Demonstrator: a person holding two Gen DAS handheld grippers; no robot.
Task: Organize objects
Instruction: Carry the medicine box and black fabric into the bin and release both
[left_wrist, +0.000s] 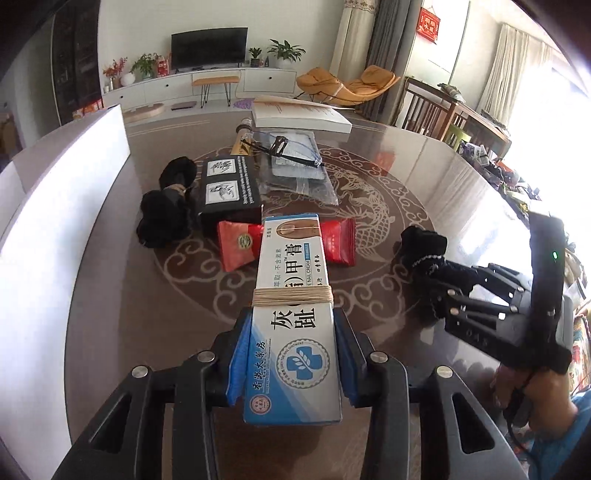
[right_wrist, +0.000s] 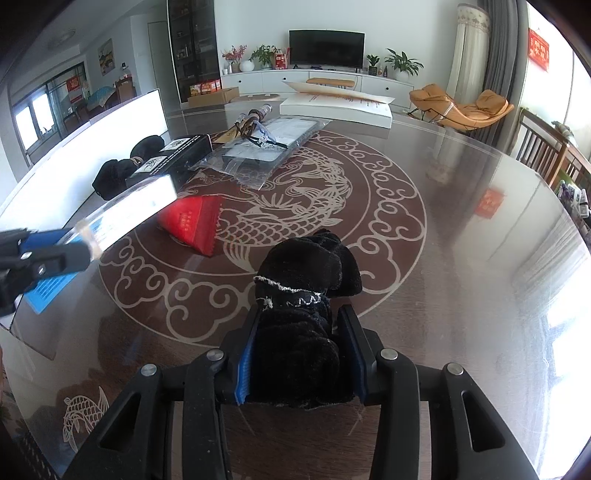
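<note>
Left gripper (left_wrist: 293, 354) clamps a long white-and-blue nail-cream box (left_wrist: 291, 317) wrapped with a tan rubber band, held above the glass table (left_wrist: 424, 177). Right gripper (right_wrist: 301, 356) pinches a black fuzzy sock bundle (right_wrist: 306, 295); a red packet (left_wrist: 236, 245) lies partly hidden beneath the box.

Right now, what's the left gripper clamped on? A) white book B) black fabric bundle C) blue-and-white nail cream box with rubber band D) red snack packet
C: the left gripper has its jaws pressed on the nail cream box, while the right gripper holds the black fabric bundle.
</note>
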